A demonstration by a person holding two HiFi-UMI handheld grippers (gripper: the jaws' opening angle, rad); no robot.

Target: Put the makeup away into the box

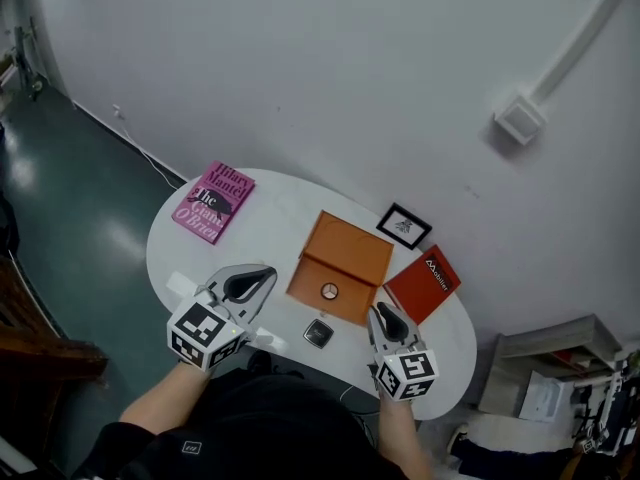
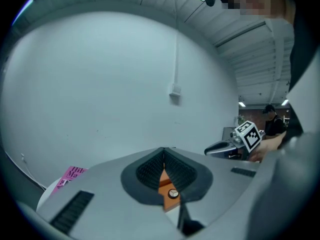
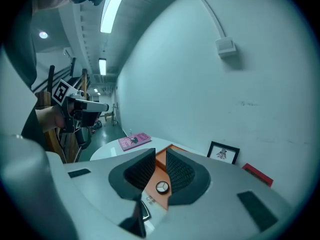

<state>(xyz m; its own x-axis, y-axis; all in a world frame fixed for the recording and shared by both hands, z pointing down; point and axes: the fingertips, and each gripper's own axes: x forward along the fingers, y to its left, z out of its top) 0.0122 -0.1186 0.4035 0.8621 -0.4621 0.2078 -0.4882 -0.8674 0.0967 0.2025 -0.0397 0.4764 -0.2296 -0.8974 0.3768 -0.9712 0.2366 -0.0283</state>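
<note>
The round compact (image 1: 329, 290) lies flat on the orange box (image 1: 345, 248).

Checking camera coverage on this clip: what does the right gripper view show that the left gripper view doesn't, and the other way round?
Only the right gripper view: the framed picture, the red book, the square compact on the table below the jaws, and the left gripper.
Only the left gripper view: the right gripper and a person far in the background.
Both: the orange box with the round compact on it, seen between the jaws, the pink book and the wall box.
</note>
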